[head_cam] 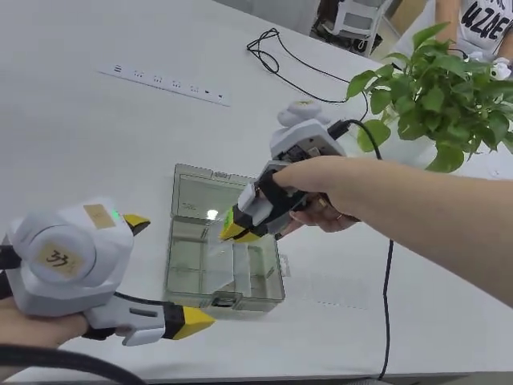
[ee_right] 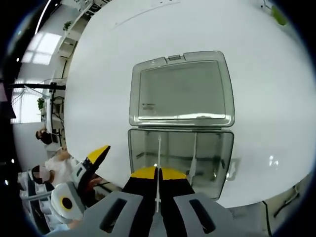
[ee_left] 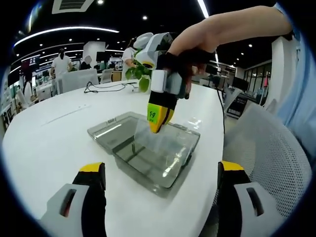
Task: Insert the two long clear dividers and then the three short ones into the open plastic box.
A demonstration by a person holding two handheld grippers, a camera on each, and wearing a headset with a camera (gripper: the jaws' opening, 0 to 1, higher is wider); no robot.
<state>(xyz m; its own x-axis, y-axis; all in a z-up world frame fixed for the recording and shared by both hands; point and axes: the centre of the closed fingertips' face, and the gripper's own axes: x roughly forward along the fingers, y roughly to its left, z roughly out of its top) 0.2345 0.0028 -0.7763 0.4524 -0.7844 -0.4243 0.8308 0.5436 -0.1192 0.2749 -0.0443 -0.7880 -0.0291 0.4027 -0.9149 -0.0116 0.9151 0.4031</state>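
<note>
Right claw (ee_right: 158, 172) grips one divider (ee_right: 159, 148), second divider (ee_right: 193, 153) stands in box (ee_right: 180, 89)

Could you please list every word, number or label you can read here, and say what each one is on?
"58": green sticker on the right gripper.
Handwritten round label on the left gripper: too blurred to read.
Shirt lettering in the head view: cut off, unreadable.
Small print on the box lid: too small.

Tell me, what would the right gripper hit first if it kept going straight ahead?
Probably the open plastic box: the right gripper points down into its base tray, and the clear divider pinched in its jaws would likely reach the floor before the jaws do.
</note>
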